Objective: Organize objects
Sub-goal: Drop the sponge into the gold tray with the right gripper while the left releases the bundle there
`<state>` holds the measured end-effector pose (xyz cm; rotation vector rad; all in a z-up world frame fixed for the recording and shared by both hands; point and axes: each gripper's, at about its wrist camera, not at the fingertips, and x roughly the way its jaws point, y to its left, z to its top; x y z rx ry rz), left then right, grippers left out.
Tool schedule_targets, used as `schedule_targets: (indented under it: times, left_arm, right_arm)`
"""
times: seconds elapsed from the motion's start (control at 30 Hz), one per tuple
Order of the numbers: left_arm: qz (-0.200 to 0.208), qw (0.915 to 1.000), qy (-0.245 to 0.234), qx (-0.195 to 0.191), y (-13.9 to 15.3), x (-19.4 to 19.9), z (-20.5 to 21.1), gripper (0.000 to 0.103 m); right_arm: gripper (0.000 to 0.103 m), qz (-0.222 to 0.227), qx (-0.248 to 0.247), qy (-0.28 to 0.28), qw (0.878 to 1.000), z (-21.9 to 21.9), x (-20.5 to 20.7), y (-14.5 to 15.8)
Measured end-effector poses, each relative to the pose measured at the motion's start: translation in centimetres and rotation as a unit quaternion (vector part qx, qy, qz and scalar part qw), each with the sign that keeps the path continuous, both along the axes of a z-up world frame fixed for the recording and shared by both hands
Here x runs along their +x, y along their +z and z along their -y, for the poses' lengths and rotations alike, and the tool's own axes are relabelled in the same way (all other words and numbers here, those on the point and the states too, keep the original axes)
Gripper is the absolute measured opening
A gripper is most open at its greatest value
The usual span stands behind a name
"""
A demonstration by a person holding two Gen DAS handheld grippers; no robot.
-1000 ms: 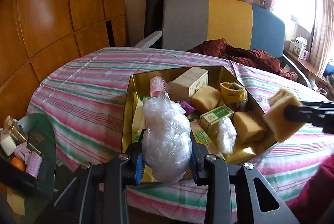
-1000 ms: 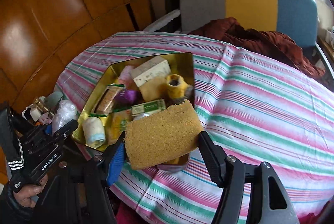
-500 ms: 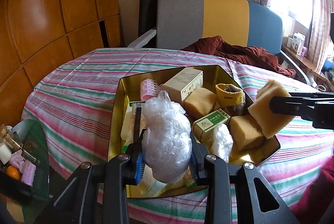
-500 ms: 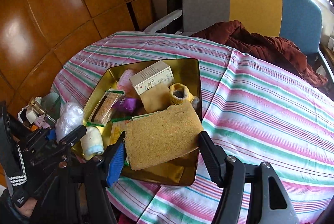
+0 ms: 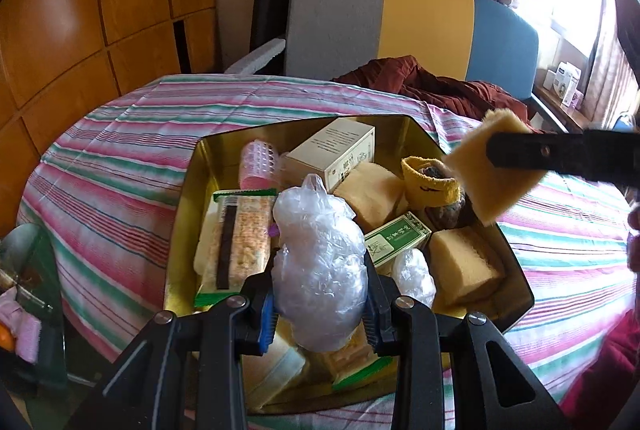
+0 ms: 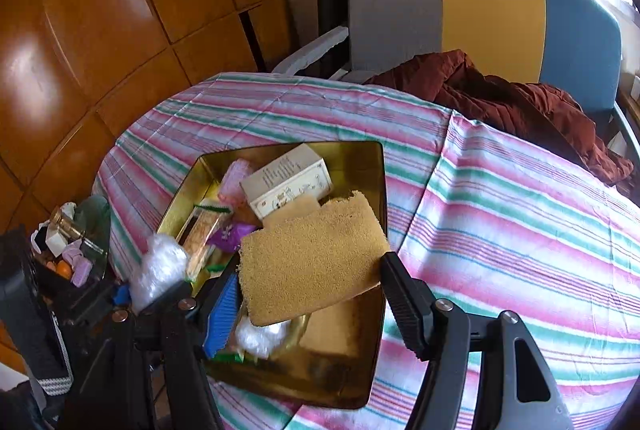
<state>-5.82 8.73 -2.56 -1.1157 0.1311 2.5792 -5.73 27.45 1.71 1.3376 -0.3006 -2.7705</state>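
Observation:
A gold metal tin (image 5: 188, 205) (image 6: 374, 362) sits on the striped tablecloth, holding several items: a cream box (image 5: 332, 153), a pink roller (image 5: 256, 165), a cereal bar (image 5: 240, 234), sponges (image 5: 464, 266), a green box (image 5: 396, 238) and a yellow sock (image 5: 432, 181). My left gripper (image 5: 320, 314) is shut on a crumpled clear plastic bag (image 5: 320, 270) over the tin's near edge. My right gripper (image 6: 308, 290) is shut on a flat yellow-brown sponge (image 6: 312, 262) above the tin; this sponge also shows in the left wrist view (image 5: 492, 173).
A grey, yellow and blue chair (image 5: 400, 25) with a dark red cloth (image 6: 500, 101) stands behind the table. A small glass side table (image 6: 80, 242) with toiletries is at the left, below the table edge. Wooden wall panels (image 5: 80, 9) stand at the left.
Both grippers have moved forward over the tin with their loads. The sponge now hangs over the tin's middle, and the bag over its near edge.

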Motion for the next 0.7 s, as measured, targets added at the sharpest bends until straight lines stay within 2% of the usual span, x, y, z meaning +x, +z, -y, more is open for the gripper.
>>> schedule_targets:
  times: [0.37,0.43,0.47,0.5,0.57,0.7]
  left_arm:
    - [0.010,0.9999,-0.013,0.003,-0.9,-2.4,-1.8,0.039]
    - [0.013,0.9998,-0.014,0.002,-1.2,-2.8,-1.9,0.051]
    - [0.014,0.9998,-0.014,0.003,-1.2,-3.0,-2.0,0.064]
    - [0.013,0.9998,-0.012,0.005,-1.3,-3.1,-1.9,0.072]
    - [0.008,0.9999,-0.008,0.002,-1.2,-3.2,-1.8,0.075]
    - [0.003,1.0000,0.006,-0.001,-1.0,-3.0,-1.1,0.088]
  right_arm:
    - [0.068,-0.014,-0.027,-0.028,0.999,-2.1,-5.8,-0.1]
    - [0.070,-0.013,-0.033,-0.030,0.999,-2.4,-7.0,-0.5]
    - [0.070,-0.011,-0.033,-0.029,0.999,-2.4,-7.6,-0.8]
    - [0.071,-0.006,-0.035,-0.027,0.999,-2.4,-8.2,-1.3]
    - [0.077,0.008,-0.033,-0.027,0.999,-2.3,-9.1,-2.3]
    - [0.082,0.016,-0.034,-0.020,0.999,-2.0,-9.1,-3.3]
